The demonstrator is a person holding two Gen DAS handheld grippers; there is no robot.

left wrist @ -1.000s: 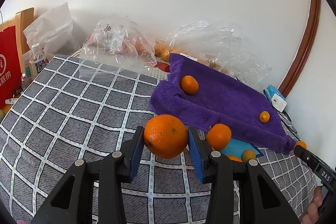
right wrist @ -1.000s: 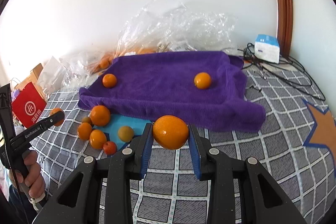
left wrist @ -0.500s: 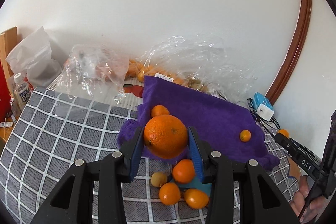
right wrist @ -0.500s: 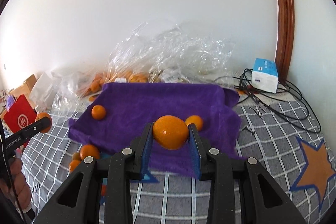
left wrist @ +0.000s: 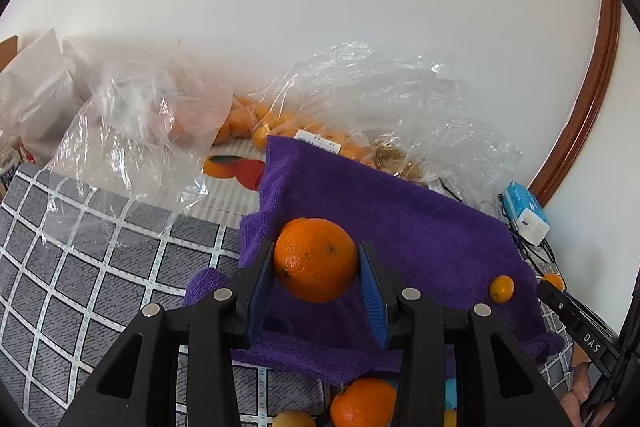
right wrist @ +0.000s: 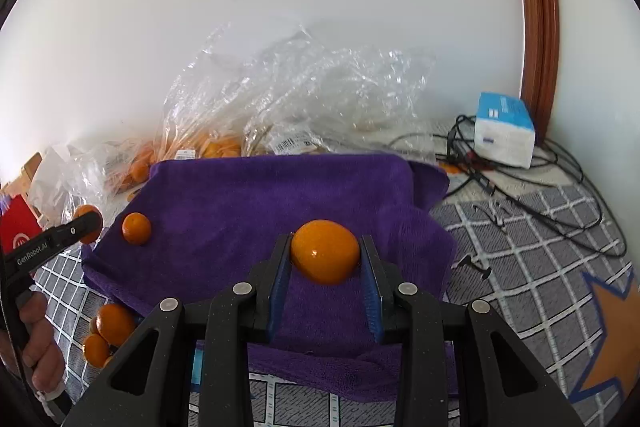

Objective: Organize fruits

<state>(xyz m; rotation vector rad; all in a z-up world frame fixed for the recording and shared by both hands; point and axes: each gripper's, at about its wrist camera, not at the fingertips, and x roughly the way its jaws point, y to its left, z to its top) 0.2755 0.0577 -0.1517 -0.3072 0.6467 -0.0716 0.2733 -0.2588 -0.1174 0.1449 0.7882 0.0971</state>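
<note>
My left gripper (left wrist: 316, 267) clamps a large orange (left wrist: 315, 259) between its blue pads, the fruit sitting right at the fingertips, above the near left part of the purple towel (left wrist: 420, 223). My right gripper (right wrist: 325, 253) pinches a smoother, smaller orange (right wrist: 325, 251) the same way, over the towel's near middle. On the towel lie a small mandarin (right wrist: 136, 227) near its left edge and a tiny orange fruit (left wrist: 501, 289) near its right edge. Loose oranges (right wrist: 110, 331) sit on the checked cloth (left wrist: 80, 267) just off the towel's near left corner. Beyond the towel, crumpled plastic bags (right wrist: 296, 99) with more fruit lean against the white wall.
</note>
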